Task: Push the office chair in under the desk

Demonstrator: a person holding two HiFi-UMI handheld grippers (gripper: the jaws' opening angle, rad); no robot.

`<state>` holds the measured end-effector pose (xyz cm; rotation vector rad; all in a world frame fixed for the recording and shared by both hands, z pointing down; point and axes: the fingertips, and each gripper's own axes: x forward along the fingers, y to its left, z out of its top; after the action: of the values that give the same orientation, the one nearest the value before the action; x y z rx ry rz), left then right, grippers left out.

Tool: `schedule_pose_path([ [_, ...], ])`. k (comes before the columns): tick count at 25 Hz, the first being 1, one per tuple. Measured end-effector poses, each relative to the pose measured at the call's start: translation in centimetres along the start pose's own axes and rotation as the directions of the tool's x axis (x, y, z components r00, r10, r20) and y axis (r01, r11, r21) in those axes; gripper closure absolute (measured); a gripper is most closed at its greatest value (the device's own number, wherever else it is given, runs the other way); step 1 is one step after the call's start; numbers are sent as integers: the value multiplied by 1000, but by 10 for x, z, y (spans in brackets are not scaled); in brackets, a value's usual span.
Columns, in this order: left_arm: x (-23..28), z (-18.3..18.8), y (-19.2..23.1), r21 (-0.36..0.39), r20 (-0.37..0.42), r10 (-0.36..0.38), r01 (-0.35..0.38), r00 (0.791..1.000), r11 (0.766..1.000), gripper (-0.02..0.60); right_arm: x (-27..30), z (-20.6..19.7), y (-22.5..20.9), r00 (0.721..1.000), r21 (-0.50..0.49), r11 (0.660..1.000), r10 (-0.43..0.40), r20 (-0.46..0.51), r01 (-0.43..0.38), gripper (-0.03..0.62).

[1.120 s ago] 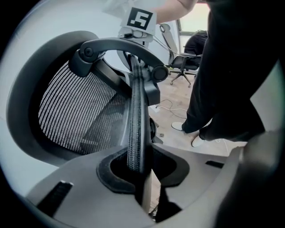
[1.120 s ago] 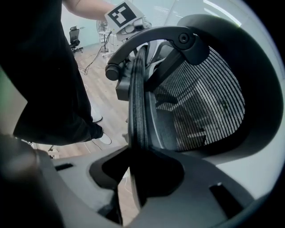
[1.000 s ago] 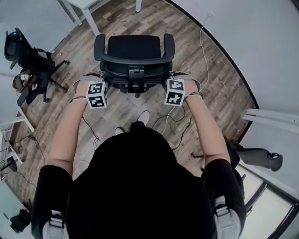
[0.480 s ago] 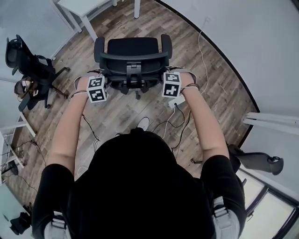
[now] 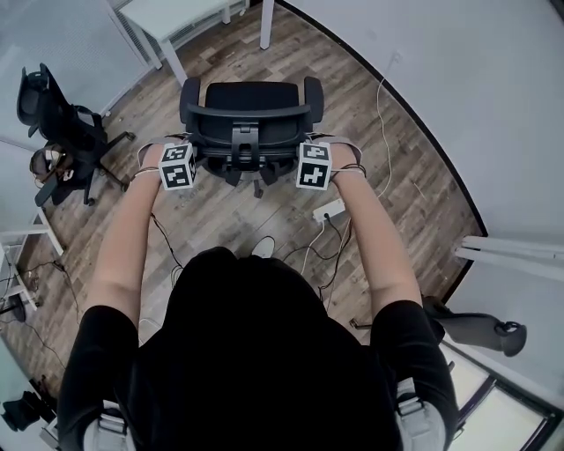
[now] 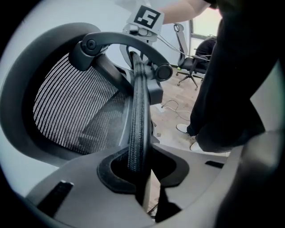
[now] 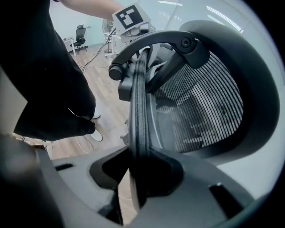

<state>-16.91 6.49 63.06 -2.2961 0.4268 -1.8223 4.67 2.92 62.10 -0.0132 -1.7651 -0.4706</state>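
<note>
A black mesh office chair (image 5: 251,97) stands on the wood floor, its seat facing a white desk (image 5: 172,16) at the top of the head view. My left gripper (image 6: 141,165) is shut on the left edge of the chair's backrest (image 6: 139,111). My right gripper (image 7: 141,171) is shut on the right edge of the same backrest (image 7: 140,102). In the head view their marker cubes, left (image 5: 178,166) and right (image 5: 314,166), sit at either side of the backrest. The seat's front is near the desk's edge, short of its white leg (image 5: 267,25).
A second black chair (image 5: 57,114) stands at the left. A white power strip (image 5: 329,210) with loose cables lies on the floor behind the chair, near my shoe (image 5: 262,247). Another chair's black part (image 5: 476,321) lies at the lower right, by a white wall (image 5: 458,79).
The chair has rolled forward toward the desk with both grippers on its backrest. More of the desk and the power strip has come into view.
</note>
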Motion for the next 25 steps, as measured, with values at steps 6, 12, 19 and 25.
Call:
schedule_pose_path([
  [6,5,6,16,-13,-9,-5,5,1000,1000,506,3,-10,-18,1000,-10,1000,-5,7,6,488],
  [12,11,4,27,-25,-12,2,-2,1000,1000,506,10,-13,-31,1000,-25,999,-24,6,24,488],
  [19,24,13,64,-36,-3,0,0,1000,999,506,20,-32,-70,1000,-29,1000,2,20,-1,491],
  [25,33,13,90,-61,8,-25,25,1000,998,506,30,-41,-101,1000,-44,999,8,12,-7,491],
])
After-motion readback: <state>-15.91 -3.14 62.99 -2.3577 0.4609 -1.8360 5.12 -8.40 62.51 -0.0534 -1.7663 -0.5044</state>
